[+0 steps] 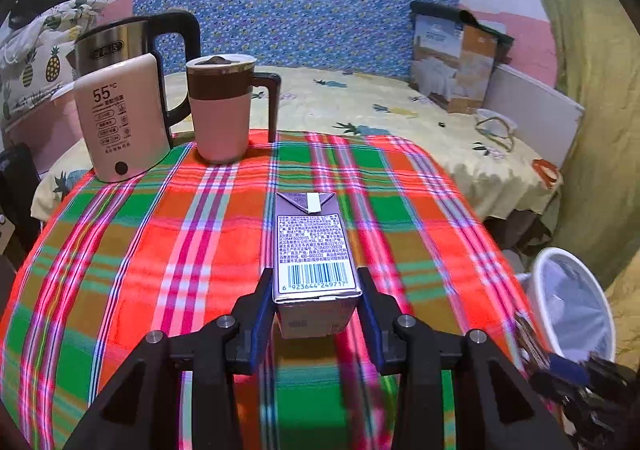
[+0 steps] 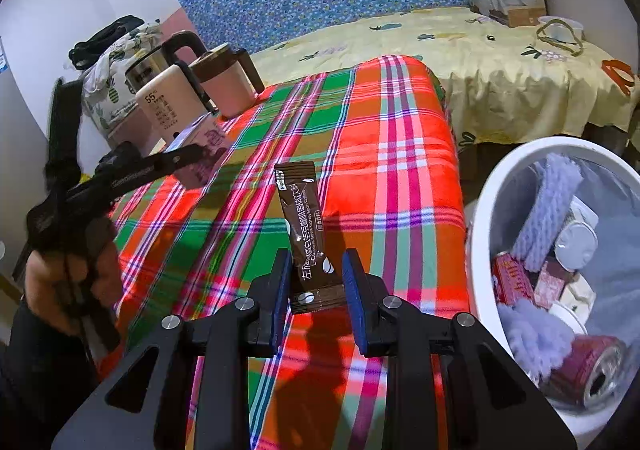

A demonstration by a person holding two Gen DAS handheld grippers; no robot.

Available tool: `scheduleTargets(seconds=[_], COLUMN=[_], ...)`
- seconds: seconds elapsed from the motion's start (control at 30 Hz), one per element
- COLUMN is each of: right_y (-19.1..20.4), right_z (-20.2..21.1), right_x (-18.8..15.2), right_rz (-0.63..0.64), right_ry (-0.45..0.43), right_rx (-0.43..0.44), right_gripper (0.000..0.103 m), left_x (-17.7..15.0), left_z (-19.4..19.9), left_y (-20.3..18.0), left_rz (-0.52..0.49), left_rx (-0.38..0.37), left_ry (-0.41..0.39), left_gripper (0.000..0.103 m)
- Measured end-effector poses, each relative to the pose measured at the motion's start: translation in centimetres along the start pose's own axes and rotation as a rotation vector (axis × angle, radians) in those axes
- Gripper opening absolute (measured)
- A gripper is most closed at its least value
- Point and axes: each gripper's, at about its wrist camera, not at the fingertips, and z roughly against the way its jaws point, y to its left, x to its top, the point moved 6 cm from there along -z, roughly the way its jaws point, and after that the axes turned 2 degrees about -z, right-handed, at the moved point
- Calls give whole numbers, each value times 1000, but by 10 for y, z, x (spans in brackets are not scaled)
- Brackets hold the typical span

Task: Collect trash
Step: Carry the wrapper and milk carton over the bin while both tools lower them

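**A:** What am I holding?

**B:** My left hand-held gripper [image 1: 316, 296] clamps a purple drink carton [image 1: 314, 250] by its long sides, above the plaid-covered desk [image 1: 140, 250]. It's stiff card, probably light and empty. My right hand-held gripper [image 2: 316, 282] pinches a brown coffee sachet [image 2: 306, 234] near its lower end; thin, limp, slippery.

**A:** What's nearby?

**B:** A white bin [image 2: 480, 234] of trash sits right of the desk, unobstructed. A kettle [image 1: 120, 110] and mug [image 1: 224, 106] stand at the far edge, well apart.
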Motion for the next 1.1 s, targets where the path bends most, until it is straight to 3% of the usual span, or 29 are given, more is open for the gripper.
scheduleTargets(seconds=[0.57, 1.1], right_y=[7, 6], right_z=[35, 45], right_x=[-17, -25], right_rz=[-1, 0], right_ry=[-23, -40], right_rx=[-34, -45], right_gripper=[29, 29], left_x=[-78, -93], left_z=[80, 99], left_y=[-32, -56], left_rz=[-21, -59], left_rx=[-67, -114], left_ry=[22, 27], left_gripper=[39, 39])
